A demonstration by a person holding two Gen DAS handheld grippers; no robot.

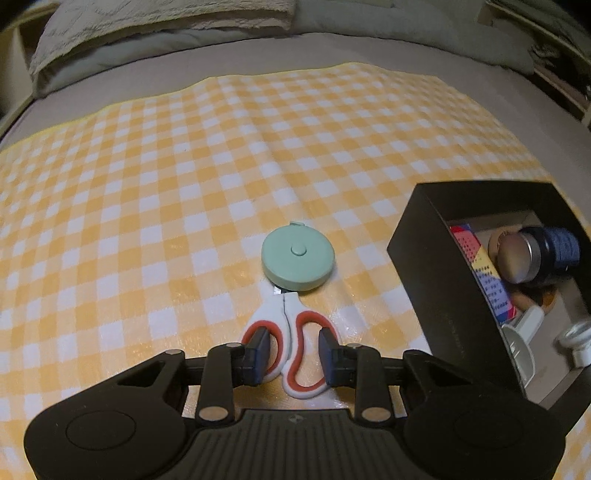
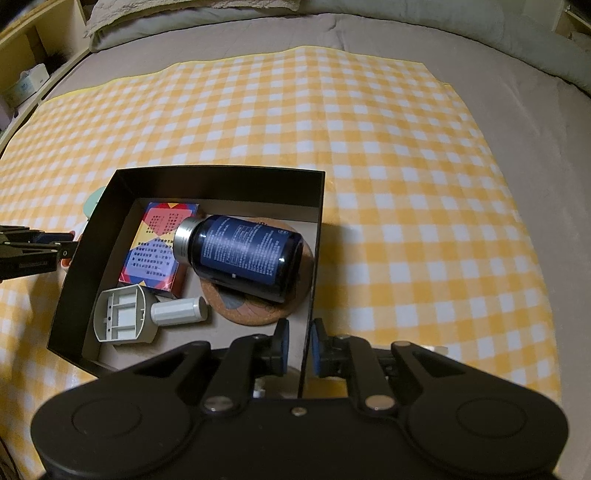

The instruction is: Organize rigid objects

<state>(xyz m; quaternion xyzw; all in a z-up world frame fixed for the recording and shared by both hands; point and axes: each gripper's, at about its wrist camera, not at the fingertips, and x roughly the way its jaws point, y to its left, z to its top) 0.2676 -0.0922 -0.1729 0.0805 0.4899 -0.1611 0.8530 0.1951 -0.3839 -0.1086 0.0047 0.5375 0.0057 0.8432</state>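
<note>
White scissors with red-lined handles (image 1: pixel 295 343) lie on the yellow checked cloth, blades under a mint round tape measure (image 1: pixel 297 259). My left gripper (image 1: pixel 293 352) is open, its pads either side of the scissor handles. My right gripper (image 2: pixel 298 350) is shut on the right wall of the black box (image 2: pixel 312 280). The box holds a dark blue bottle (image 2: pixel 243 254) lying on a cork coaster (image 2: pixel 255 310), a colourful card pack (image 2: pixel 157 245) and a grey-white plastic tool (image 2: pixel 125 317). The box also shows in the left wrist view (image 1: pixel 443 288).
The checked cloth (image 2: pixel 406 166) lies on a grey bed sheet (image 2: pixel 535 129). Pillows and bedding (image 1: pixel 166 22) lie along the far edge. Shelving (image 2: pixel 26 66) stands at the far left.
</note>
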